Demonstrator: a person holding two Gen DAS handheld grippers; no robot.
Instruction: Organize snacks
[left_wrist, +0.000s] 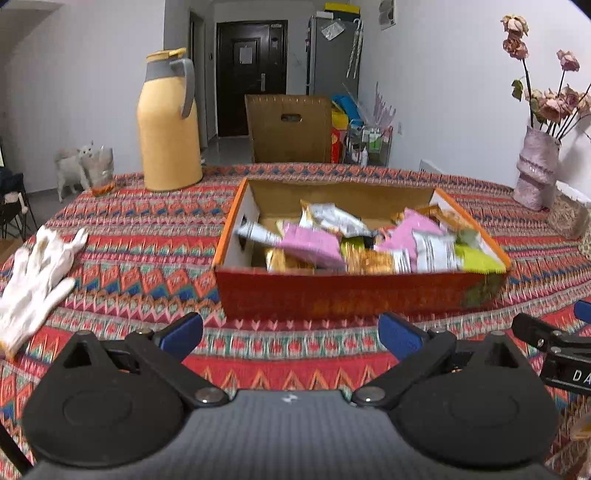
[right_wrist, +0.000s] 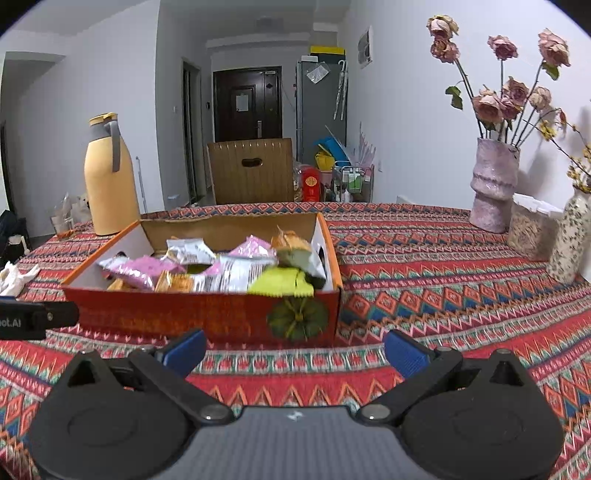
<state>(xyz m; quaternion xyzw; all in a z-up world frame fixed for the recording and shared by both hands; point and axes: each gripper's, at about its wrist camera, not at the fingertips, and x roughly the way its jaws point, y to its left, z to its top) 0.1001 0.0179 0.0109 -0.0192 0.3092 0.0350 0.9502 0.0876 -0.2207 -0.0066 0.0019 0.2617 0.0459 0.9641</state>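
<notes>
A red and orange cardboard box (left_wrist: 354, 295) sits on the patterned tablecloth, holding several snack packets: pink (left_wrist: 312, 245), silver-white (left_wrist: 336, 218) and lime green (left_wrist: 476, 258). My left gripper (left_wrist: 290, 334) is open and empty, just in front of the box's near wall. In the right wrist view the same box (right_wrist: 177, 314) lies ahead and left, with a lime green packet (right_wrist: 280, 282) at its near right corner. My right gripper (right_wrist: 293, 350) is open and empty, in front of the box's right end.
A yellow thermos jug (left_wrist: 168, 125) stands at the back left. White gloves (left_wrist: 35, 280) lie at the left edge. A pink vase of dried roses (right_wrist: 493, 184), a jar (right_wrist: 532, 230) and a second vase (right_wrist: 569, 236) stand at the right. A chair (left_wrist: 290, 127) is behind the table.
</notes>
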